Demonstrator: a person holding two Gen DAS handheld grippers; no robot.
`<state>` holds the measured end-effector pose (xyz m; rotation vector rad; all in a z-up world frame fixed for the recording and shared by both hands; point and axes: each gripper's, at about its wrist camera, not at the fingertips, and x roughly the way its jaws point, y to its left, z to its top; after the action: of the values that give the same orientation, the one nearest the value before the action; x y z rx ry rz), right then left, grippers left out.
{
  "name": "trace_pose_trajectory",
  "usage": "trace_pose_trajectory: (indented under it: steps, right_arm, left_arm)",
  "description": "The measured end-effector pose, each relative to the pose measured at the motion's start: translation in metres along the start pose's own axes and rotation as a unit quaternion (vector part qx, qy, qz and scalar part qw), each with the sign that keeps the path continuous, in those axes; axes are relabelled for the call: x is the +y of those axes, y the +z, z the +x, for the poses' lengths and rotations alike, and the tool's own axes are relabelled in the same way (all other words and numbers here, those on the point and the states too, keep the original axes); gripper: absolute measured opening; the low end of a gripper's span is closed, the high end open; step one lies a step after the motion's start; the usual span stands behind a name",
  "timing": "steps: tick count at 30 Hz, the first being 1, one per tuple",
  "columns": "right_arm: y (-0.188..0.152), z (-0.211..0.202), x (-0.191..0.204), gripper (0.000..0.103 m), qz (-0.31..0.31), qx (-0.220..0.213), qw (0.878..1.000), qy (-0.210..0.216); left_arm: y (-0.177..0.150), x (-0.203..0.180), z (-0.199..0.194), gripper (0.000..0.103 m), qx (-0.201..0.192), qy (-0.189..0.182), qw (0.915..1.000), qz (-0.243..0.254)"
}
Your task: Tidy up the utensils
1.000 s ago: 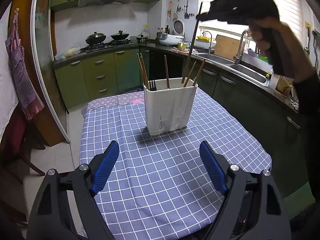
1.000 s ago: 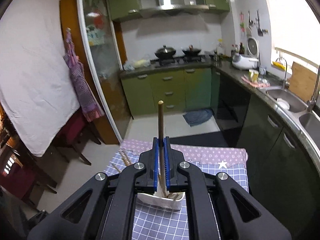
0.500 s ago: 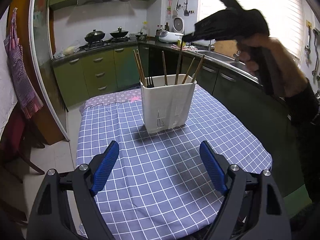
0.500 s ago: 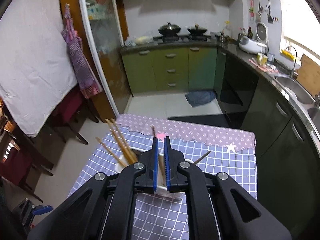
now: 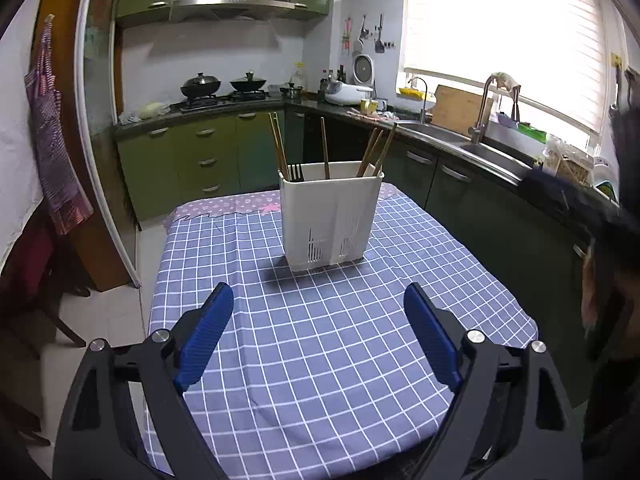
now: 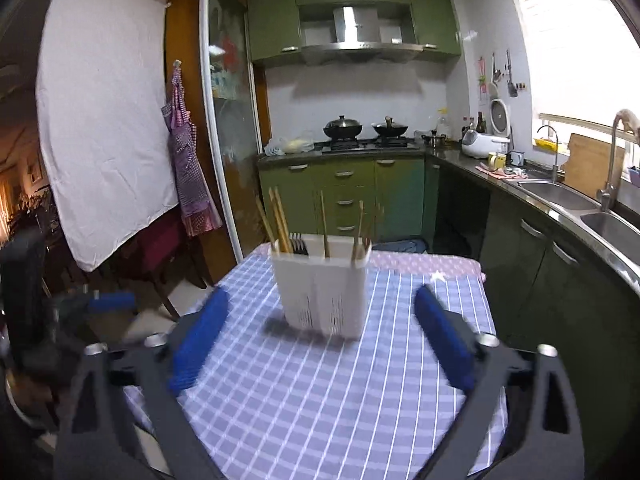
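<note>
Now both claws (image 5: 318, 336) (image 6: 320, 338) are opening, empty, before the ribbed white plastic caddy (image 5: 330, 216).

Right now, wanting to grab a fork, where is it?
In the left wrist view the fork stands in the white utensil holder's left compartment, beside the leaning chopsticks.

A table under a blue checked cloth (image 5: 320, 340) carries one white utensil caddy (image 5: 330, 220), upright near its far end.
</note>
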<state>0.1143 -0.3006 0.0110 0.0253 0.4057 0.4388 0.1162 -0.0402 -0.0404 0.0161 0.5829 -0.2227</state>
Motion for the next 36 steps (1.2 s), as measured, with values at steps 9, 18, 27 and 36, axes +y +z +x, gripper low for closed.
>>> trace_pose_trajectory:
  steps: [9, 18, 27, 36]
  right_arm:
    - [-0.051, -0.088, 0.023, 0.098, -0.025, -0.077, 0.996, -0.048]
    - [-0.076, -0.124, 0.027, 0.098, -0.001, -0.077, 0.996, -0.054]
    - [-0.072, -0.125, 0.024, 0.098, 0.005, -0.078, 0.995, -0.055]
    - [-0.072, -0.125, 0.026, 0.098, 0.000, -0.075, 0.996, -0.054]
  left_arm:
    - [-0.023, -0.008, -0.049, 0.087, -0.040, 0.037, 0.9978, -0.039]
    - [-0.038, -0.006, -0.090, 0.092, -0.070, 0.048, 0.9943, -0.065]
    - [-0.040, -0.007, -0.098, 0.096, -0.072, 0.049, 0.9938, -0.069]
    - [-0.040, -0.009, -0.099, 0.096, -0.073, 0.049, 0.9937, -0.070]
